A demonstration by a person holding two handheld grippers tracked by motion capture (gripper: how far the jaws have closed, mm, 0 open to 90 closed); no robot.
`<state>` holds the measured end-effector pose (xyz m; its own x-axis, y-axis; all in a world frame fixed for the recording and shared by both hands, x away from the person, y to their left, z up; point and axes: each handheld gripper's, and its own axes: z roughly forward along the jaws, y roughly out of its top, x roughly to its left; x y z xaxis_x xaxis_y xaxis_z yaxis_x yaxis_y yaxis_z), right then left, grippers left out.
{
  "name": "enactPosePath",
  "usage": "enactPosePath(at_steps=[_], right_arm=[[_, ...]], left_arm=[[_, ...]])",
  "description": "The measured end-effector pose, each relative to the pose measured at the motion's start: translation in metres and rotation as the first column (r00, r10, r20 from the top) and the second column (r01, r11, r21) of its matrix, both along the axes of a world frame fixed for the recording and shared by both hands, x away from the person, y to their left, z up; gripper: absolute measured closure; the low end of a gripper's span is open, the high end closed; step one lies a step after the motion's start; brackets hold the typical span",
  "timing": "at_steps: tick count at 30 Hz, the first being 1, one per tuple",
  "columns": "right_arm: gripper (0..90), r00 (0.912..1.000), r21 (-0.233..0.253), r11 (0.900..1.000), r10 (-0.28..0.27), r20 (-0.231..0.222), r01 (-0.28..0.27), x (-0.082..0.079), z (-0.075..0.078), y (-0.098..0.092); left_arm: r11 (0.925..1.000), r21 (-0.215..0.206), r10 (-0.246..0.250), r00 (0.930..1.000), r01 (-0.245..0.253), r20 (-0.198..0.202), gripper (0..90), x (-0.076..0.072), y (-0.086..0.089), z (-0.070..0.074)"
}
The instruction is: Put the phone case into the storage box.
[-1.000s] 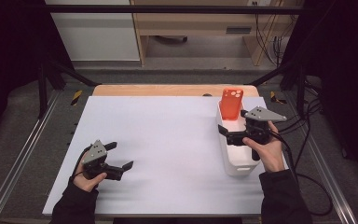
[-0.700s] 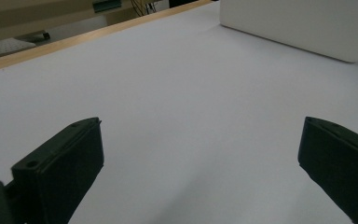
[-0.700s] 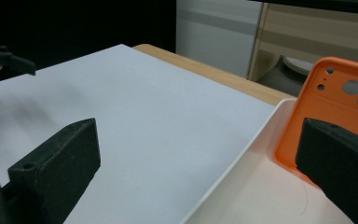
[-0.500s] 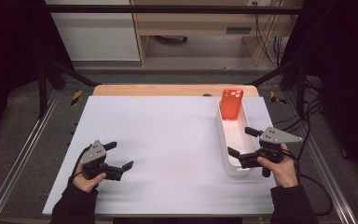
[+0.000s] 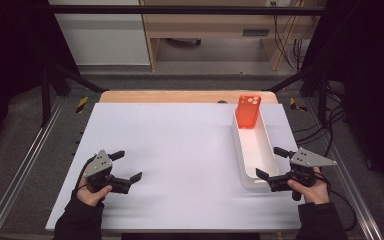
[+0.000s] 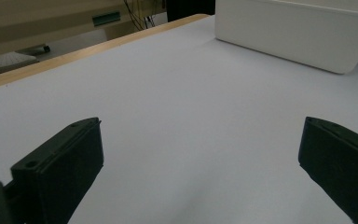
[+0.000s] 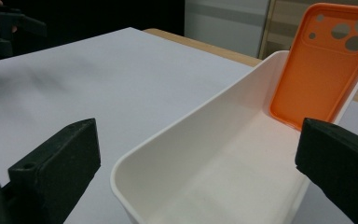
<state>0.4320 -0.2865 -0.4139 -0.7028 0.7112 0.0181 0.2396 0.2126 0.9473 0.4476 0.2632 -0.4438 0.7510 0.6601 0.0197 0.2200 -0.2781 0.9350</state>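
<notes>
High view: the white counter (image 5: 180, 150) carries a long white tray (image 5: 253, 170) toward its right side, running from near edge to far; an orange phone case (image 5: 248, 111) stands tilted against the tray's far end wall, camera cut-outs uppermost; the right hand-held gripper (image 5: 272, 163) sits at the tray's near end, jaws spread wide, one jaw tip by the tray's right rim and the other at its near right corner, holding nothing; the person's right hand (image 5: 307, 186) grips it from below; the left hand-held gripper (image 5: 128, 165) rests low over the counter near its front left, well apart from the tray, jaws wide and empty, held in the left hand (image 5: 92, 189).

Left gripper view: both black jaws rise at the picture's sides with bare white counter (image 6: 177, 121) between them, spread wide, nothing gripped; the white tray (image 6: 298, 37) stands farther off at upper right, its outer wall facing the camera.

Right gripper view: the jaws stand wide, the tray's (image 7: 205, 140) near end between them, no contact discernible; the orange phone case (image 7: 319, 65) leans inside the tray at its far end, lower edge on the tray floor; the left hand-held gripper (image 7: 4, 28) shows at upper left, well apart.
</notes>
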Motion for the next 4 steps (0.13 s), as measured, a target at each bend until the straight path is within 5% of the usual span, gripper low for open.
enactPosePath(at_steps=[4], right_arm=[[0.4,1.0,-0.004,1.0,0.008,0.0,-0.008,-0.0033,-0.004,-0.0046]], left_arm=[[1.0,0.001,-0.003,1.0,0.003,0.002,0.0,0.0,-0.0002,0.0001]])
